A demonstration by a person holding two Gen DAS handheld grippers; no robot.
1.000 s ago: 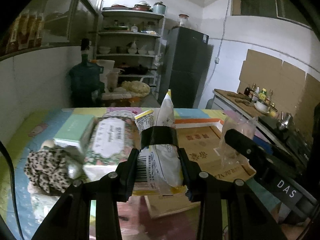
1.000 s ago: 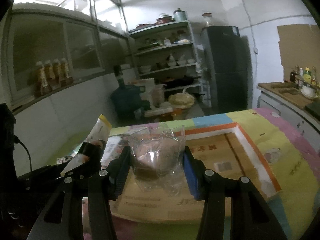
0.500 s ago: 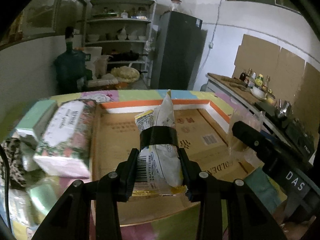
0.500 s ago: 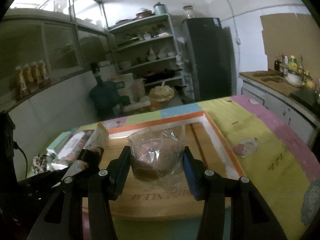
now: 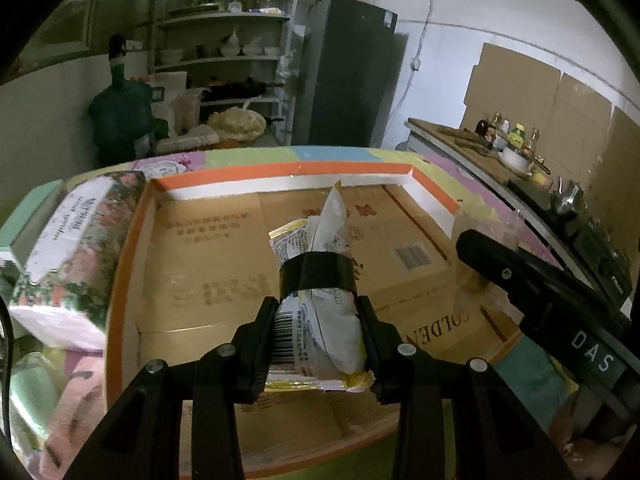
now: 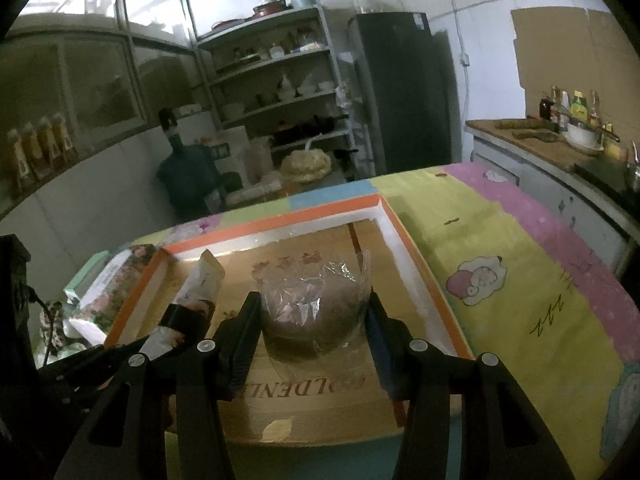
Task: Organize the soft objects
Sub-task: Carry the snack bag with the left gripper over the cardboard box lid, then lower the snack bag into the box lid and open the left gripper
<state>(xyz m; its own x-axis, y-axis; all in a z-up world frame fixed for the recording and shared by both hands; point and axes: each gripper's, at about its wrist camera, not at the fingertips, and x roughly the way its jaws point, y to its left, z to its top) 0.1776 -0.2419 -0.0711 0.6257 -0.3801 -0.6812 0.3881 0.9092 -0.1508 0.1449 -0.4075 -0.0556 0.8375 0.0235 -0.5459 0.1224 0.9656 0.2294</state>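
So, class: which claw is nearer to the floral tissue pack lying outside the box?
Left. The left claw, gripping a taped snack bag, is on the side of the floral tissue pack; the right claw, holding a clear plastic bag, sits farther across the box.

1. we see a dim, greenish room; the white back wall (image 6: 476, 16) is the brightest area.
2. strong fisheye bending curves the shelves (image 6: 276, 80); black vignette fills the corners.
3. the tissue pack (image 5: 68, 256) near the left edge is smeared; glare glints on the clear bag (image 6: 316, 300).
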